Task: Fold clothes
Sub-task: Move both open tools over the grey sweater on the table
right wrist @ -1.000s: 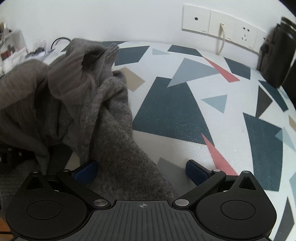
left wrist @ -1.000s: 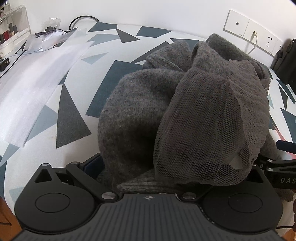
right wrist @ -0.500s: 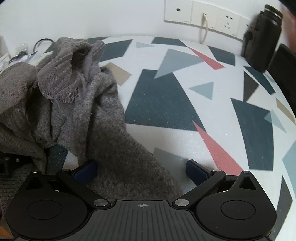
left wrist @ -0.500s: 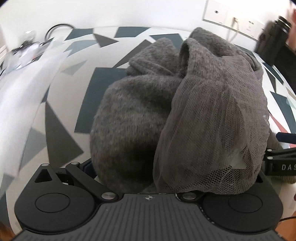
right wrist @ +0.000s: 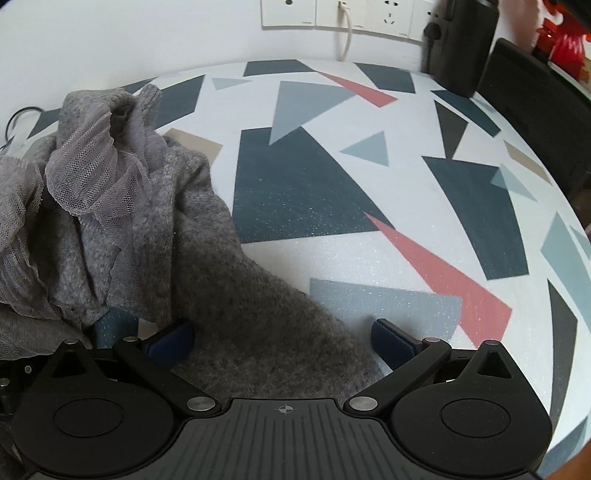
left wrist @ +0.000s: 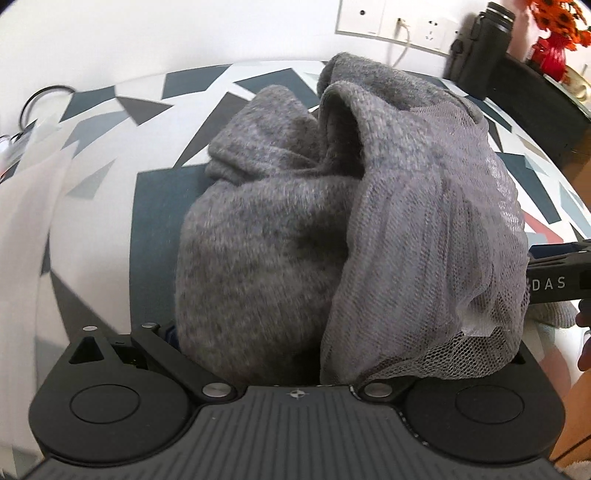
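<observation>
A grey knit garment (left wrist: pixel 266 236) with a grey mesh lining (left wrist: pixel 436 258) lies bunched on the patterned table. In the left wrist view it heaps over my left gripper (left wrist: pixel 295 350) and hides both fingertips, so I cannot tell how the jaws stand. In the right wrist view the garment (right wrist: pixel 122 206) fills the left side, and a knit flap (right wrist: pixel 266 325) runs between my right gripper's (right wrist: pixel 284 336) blue fingers. The right jaws stand wide open around that flap. The right gripper also shows at the right edge of the left wrist view (left wrist: pixel 554 280).
The table (right wrist: pixel 369 177) has a white top with dark, grey and red triangles. Wall sockets (right wrist: pixel 343 14) with a white cable sit behind. A black cylinder (right wrist: pixel 465 40) and a dark chair back (right wrist: pixel 535 110) stand at the far right. White foam sheet (left wrist: pixel 33 206) lies left.
Both wrist views have swung to the right along the table. The garment heap has lifted closer to the left camera. The right jaws stay open around the flap.
</observation>
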Tool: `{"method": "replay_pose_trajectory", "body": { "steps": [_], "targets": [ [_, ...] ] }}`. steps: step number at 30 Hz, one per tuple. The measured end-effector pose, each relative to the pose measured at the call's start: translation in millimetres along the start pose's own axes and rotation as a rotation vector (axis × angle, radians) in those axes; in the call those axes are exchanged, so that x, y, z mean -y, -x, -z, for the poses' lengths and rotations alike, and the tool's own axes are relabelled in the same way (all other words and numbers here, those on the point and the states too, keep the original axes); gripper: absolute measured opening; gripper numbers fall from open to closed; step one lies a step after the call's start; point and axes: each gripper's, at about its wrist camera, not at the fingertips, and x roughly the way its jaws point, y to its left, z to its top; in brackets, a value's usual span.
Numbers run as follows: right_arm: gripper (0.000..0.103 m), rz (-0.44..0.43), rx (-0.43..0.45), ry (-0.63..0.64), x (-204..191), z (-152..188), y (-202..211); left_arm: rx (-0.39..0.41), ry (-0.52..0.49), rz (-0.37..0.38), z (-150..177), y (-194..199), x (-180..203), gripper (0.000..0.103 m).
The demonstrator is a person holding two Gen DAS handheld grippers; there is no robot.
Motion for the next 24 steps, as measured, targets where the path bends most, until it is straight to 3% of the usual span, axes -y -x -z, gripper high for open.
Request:
{"method": "replay_pose_trajectory", "body": {
  "steps": [6, 12, 17, 22, 24],
  "targets": [
    [0.102, -0.018, -0.006, 0.031, -19.7, -26.6, -15.8, 0.02, -0.024, 0.015, -25.3, -16.6, -19.6, 0.103],
    [0.102, -0.036, -0.002, 0.054, -32.1, -68.6, -41.2, 0.05, 0.014, 0.003, -51.8, -33.2, -41.4, 0.103],
    [0.102, -0.028, -0.114, 0.076, -32.2, -89.1, -46.6, 0.08, 0.008, -0.016, -47.9, -34.1, -39.0, 0.103],
    [0.102, 0.122, 0.045, 0.127, -19.0, -90.6, -2.9, 0.096, -0.012, 0.0, -42.3, -30.5, -39.8, 0.103],
    [0.102, 0.124, 0.081, 0.11, -9.8, -92.5, 13.9, 0.08, -0.013, 0.005, -42.8, -28.9, -39.5, 0.103]
  ]
}}
